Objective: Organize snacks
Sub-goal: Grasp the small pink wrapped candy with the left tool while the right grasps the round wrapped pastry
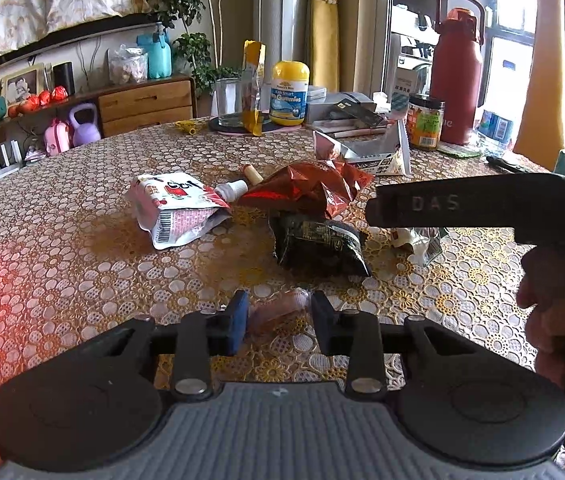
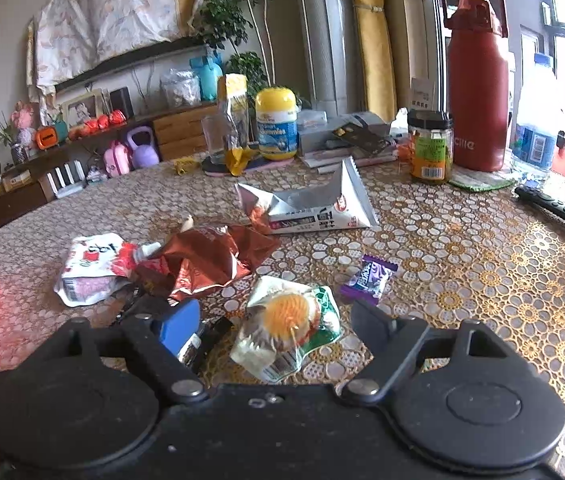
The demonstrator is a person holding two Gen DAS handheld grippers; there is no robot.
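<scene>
Between the left tongs (image 1: 278, 312) on the worktop (image 1: 82, 264): small pinkish wrapped snack (image 1: 278, 310), clear film. Jaws narrowed around it; pad contact can't be confirmed, a sliver of gap shows each side. Just beyond it, black snack bag (image 1: 318, 244), crumpled red-brown foil bag (image 1: 306, 188) on top of its far end. White-red spout pouch (image 1: 174, 208) left of those, cap touching the foil. Right tongs (image 2: 278, 320) wide open, straddling a clear packet with an orange ball-shaped sweet (image 2: 288, 320), not gripping. Purple candy (image 2: 368, 278) just beyond the right finger. Silver-white torn bag (image 2: 314, 208) further back.
</scene>
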